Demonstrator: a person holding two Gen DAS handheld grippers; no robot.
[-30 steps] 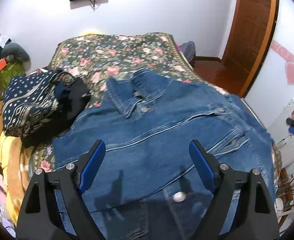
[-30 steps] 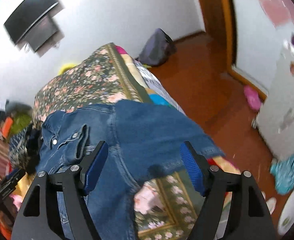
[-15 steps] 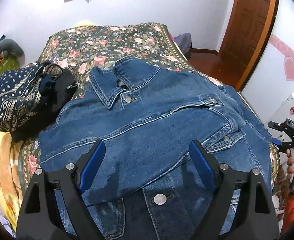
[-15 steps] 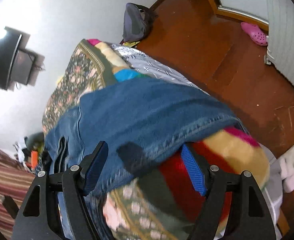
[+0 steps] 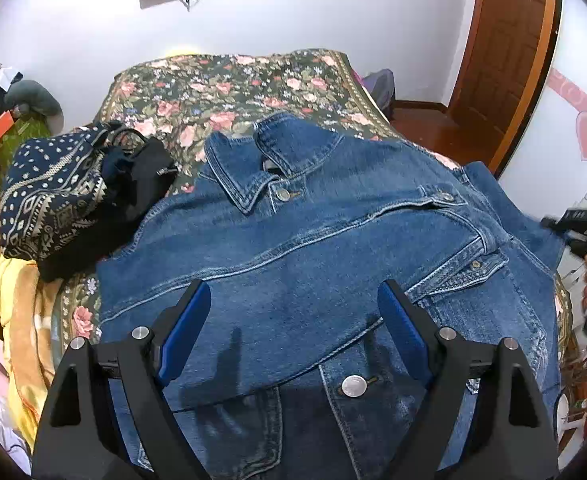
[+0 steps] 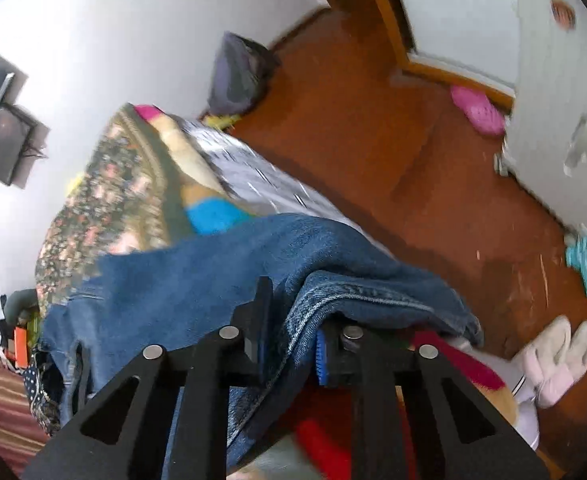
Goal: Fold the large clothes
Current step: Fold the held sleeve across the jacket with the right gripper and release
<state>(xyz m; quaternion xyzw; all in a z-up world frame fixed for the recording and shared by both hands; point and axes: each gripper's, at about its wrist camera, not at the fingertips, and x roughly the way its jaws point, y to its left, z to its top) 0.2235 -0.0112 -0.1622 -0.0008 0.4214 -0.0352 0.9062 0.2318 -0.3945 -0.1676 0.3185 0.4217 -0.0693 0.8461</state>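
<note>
The jacket [image 5: 313, 248] lies front up across the bed [image 5: 229, 88], collar toward the far end, its right side spilling over the bed's right edge. The right claw [image 6: 291, 344] has just been closing and now pinches a bunched fold of denim at that overhanging edge, the stitched hem [image 6: 357, 300] pressed between its blue pads. The left claw [image 5: 293, 332] hovers wide open above the lower front panel, near a metal button [image 5: 353, 385], gripping nothing.

The risks, as I judge them: the right claw holds a thick, doubled wad rather than a single clean edge, so a pull could drag two layers together and give a crooked fold, or the stiff denim could slip out if the bite is shallow. With the left claw not pinning anything, lifting the right side may slide the whole jacket across the bedspread toward the bag [image 5: 69, 196] at the left edge. The weight already hanging off the right edge could also drag the jacket floorward if the hold fails.
</note>
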